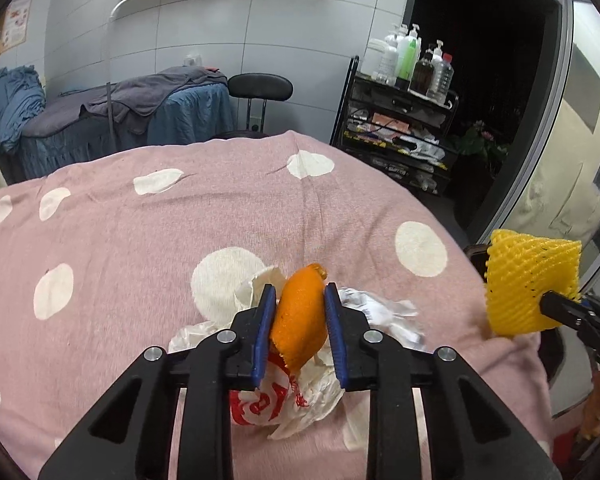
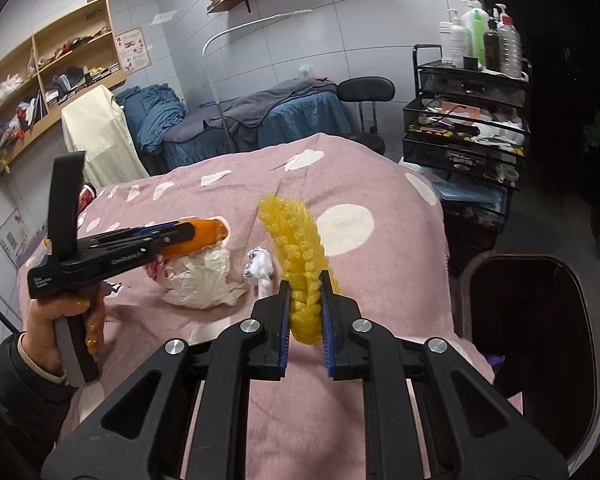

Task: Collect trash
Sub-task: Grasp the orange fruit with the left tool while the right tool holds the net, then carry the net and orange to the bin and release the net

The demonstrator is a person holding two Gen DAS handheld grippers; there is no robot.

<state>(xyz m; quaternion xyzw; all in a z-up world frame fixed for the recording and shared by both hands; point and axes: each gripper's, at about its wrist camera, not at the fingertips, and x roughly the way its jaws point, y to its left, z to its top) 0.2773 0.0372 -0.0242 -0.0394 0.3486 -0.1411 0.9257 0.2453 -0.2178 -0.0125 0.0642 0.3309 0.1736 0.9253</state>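
A crumpled plastic bag (image 2: 204,280) is lying on the bed (image 2: 380,280), with a paper wad (image 2: 260,266) just to its right. A bin (image 2: 532,320) is standing beside the bed's right edge.

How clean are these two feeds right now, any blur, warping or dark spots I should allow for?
Left wrist view: orange peel sharp, crumpled foil wrapper smeared, edges bowed by fisheye. Right wrist view: yellow foam net blurred at its top, bin interior nearly black, doorway dark.

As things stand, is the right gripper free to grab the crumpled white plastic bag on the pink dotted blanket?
Probably not: the right gripper is shut on yellow foam netting, and the left gripper hovers over the bag.
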